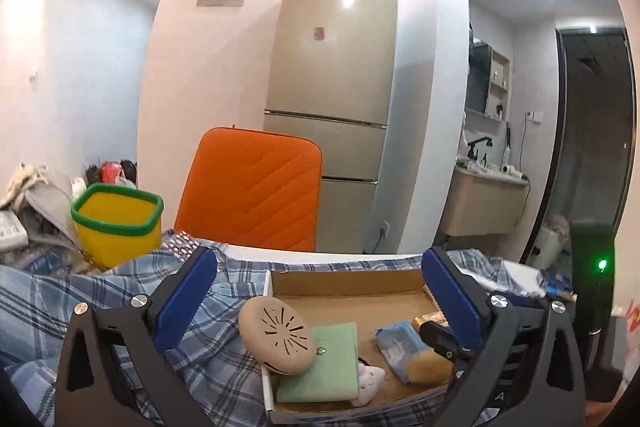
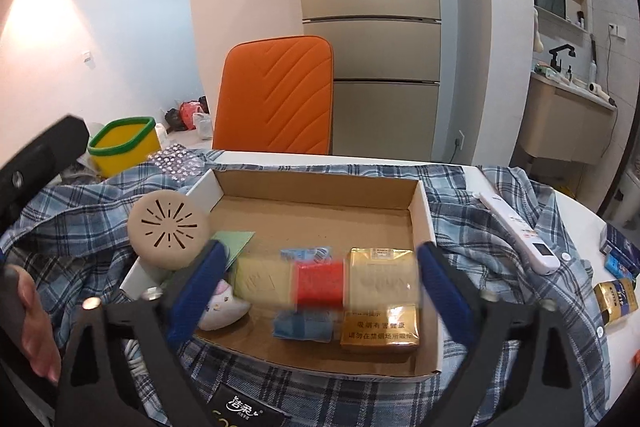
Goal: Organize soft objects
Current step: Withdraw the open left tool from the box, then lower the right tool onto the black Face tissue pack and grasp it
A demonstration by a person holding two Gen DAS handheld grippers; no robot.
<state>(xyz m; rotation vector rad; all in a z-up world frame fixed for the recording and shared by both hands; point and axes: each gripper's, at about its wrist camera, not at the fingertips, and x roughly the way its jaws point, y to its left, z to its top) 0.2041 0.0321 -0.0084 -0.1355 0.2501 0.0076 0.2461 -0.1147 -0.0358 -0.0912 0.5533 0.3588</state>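
Lower centre of the right view: a yellow-and-red sponge (image 2: 288, 287) in a cardboard box (image 2: 424, 211), between the wide-open right gripper (image 2: 318, 291). Likely light and squashy; pinch its long sides. Left gripper (image 1: 320, 301) also open, empty.

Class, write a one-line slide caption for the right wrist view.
Open right gripper hovers over a cardboard box of small items on a plaid shirt.

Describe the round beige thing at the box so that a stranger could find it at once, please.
Find the shallow cardboard box lying on the blue plaid shirt, in front of the orange chair. On the box's left edge, beside a green cloth, leans a beige disc. It alone is round, with dark slits fanning out like a burst.
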